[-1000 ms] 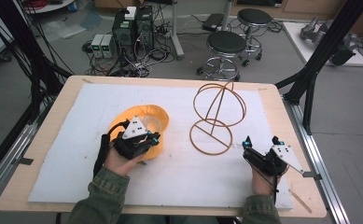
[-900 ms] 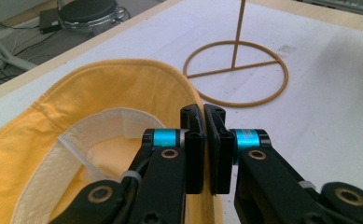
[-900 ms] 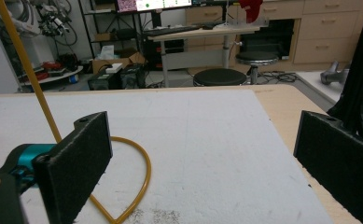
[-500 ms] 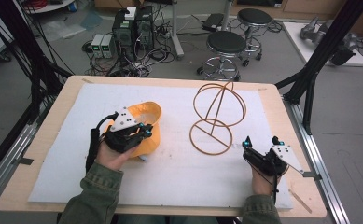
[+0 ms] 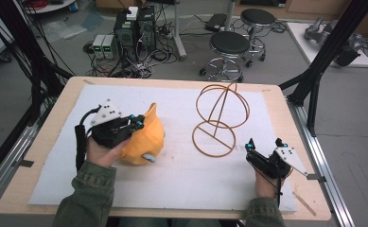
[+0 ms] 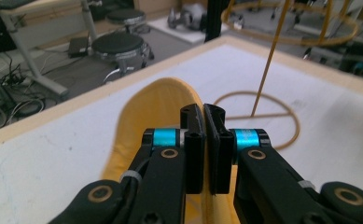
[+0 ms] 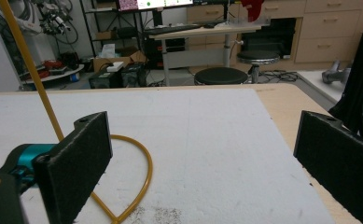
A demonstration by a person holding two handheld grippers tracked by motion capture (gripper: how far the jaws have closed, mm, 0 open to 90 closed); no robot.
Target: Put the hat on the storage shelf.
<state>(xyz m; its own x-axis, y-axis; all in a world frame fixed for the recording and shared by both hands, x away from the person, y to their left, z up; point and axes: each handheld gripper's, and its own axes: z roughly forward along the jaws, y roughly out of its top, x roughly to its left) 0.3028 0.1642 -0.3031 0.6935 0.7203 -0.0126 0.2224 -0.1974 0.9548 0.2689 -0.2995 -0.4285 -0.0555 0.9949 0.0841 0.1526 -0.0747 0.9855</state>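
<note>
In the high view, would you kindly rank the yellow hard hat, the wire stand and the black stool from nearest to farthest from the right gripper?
From the right gripper, at the table's near right:
1. Wire stand, just to its left on the white mat.
2. Yellow hard hat, across the mat, pinched by the left gripper.
3. Black stool, on the floor beyond the table's far edge.

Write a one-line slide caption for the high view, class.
Left gripper clamps the rim of a yellow cap; right gripper rests open beside a wire stand.

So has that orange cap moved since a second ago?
Yes. The orange cap, clamped in the left gripper, has lifted and tilted upright, shifting left, away from the wire stand.
</note>
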